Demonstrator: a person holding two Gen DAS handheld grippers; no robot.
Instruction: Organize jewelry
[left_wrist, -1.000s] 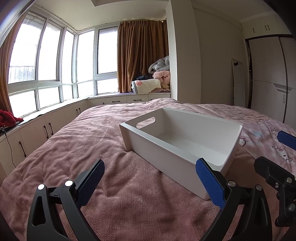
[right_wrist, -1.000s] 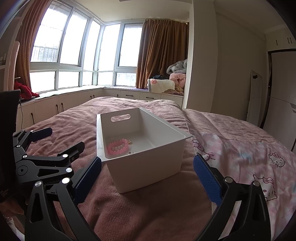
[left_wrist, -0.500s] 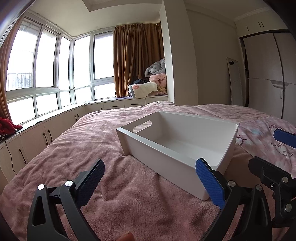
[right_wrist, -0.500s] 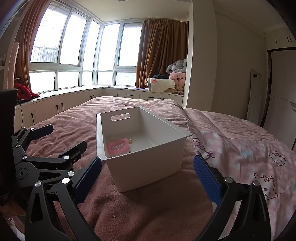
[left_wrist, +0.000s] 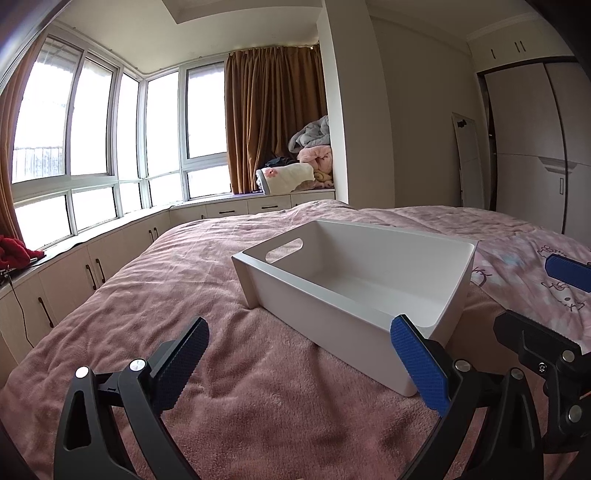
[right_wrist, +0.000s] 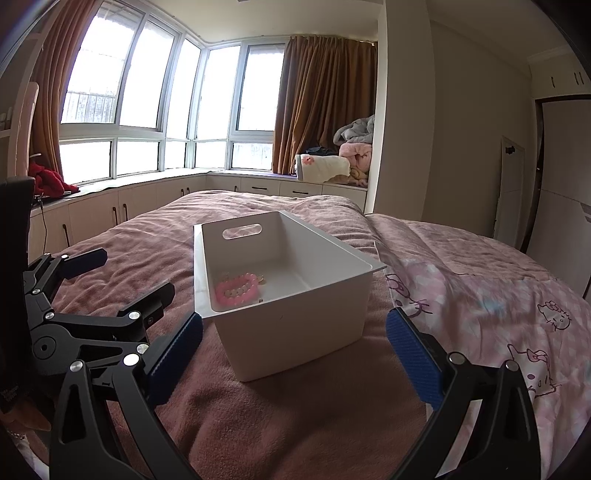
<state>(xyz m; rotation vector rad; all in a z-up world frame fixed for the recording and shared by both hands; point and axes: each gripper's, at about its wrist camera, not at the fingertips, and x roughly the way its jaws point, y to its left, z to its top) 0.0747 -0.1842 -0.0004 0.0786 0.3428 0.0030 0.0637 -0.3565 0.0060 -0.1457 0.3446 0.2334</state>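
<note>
A white plastic bin (left_wrist: 332, 314) with a handle slot stands on the pink bed. In the right wrist view the bin (right_wrist: 295, 325) holds a pink bead bracelet (right_wrist: 236, 290) and a small gold piece (right_wrist: 261, 279) on its floor. From the left wrist view the jewelry is hidden behind the bin's near wall. My left gripper (left_wrist: 299, 365) is open and empty, a little short of the bin's long side; it also shows in the right wrist view (right_wrist: 122, 277). My right gripper (right_wrist: 291, 354) is open and empty, just in front of the bin's near end.
The pink blanket (left_wrist: 166, 295) covers the bed, with a cartoon-print quilt (right_wrist: 498, 306) on the right. White window-seat cabinets (left_wrist: 74, 269) run along the left and back. Folded bedding (right_wrist: 343, 162) is piled by the brown curtain. A wardrobe (left_wrist: 535, 147) stands at the right.
The left wrist camera has pitched up slightly, so the bin and bed sit lower in its view. The right gripper has barely moved. Both stay open.
</note>
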